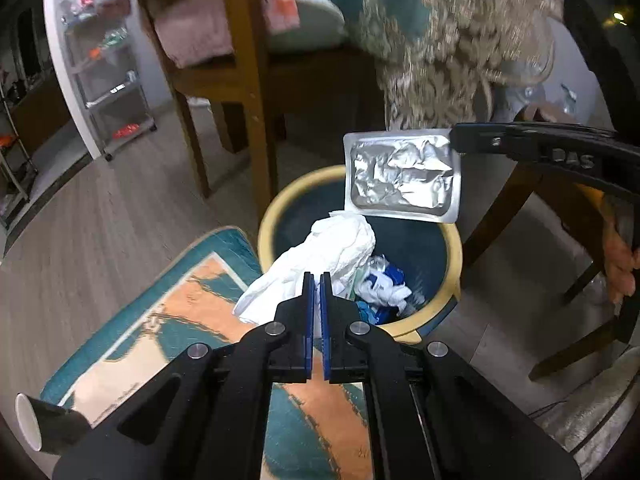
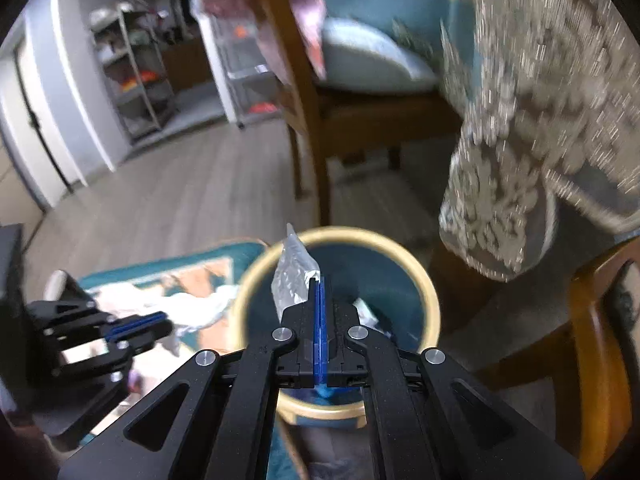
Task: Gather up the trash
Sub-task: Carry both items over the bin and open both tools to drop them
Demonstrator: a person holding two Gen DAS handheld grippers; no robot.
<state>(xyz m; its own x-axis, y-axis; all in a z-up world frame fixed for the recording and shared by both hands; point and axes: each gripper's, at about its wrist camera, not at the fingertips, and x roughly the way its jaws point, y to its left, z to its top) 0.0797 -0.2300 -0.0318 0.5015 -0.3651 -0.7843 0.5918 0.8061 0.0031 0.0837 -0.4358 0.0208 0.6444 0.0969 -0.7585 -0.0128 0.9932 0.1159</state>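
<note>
My left gripper (image 1: 318, 280) is shut on a crumpled white tissue (image 1: 320, 256) and holds it over the near rim of a teal bin with a yellow rim (image 1: 268, 216). My right gripper (image 2: 318, 282) is shut on a silver foil pouch (image 2: 292, 276) and holds it above the same bin (image 2: 430, 300). In the left wrist view the pouch (image 1: 402, 174) hangs over the bin's far side, pinched at its right edge by the right gripper (image 1: 454, 140). The bin holds white and blue scraps (image 1: 384, 284). In the right wrist view the left gripper (image 2: 168, 326) sits left of the bin with the tissue (image 2: 200, 308).
A teal and orange rug (image 1: 168, 320) lies left of the bin. A dark paper cup (image 1: 44, 424) lies on it at the lower left. A wooden chair (image 1: 240, 80) stands behind the bin. A lace tablecloth (image 1: 452, 40) hangs at the upper right, with table legs (image 1: 504, 208) below.
</note>
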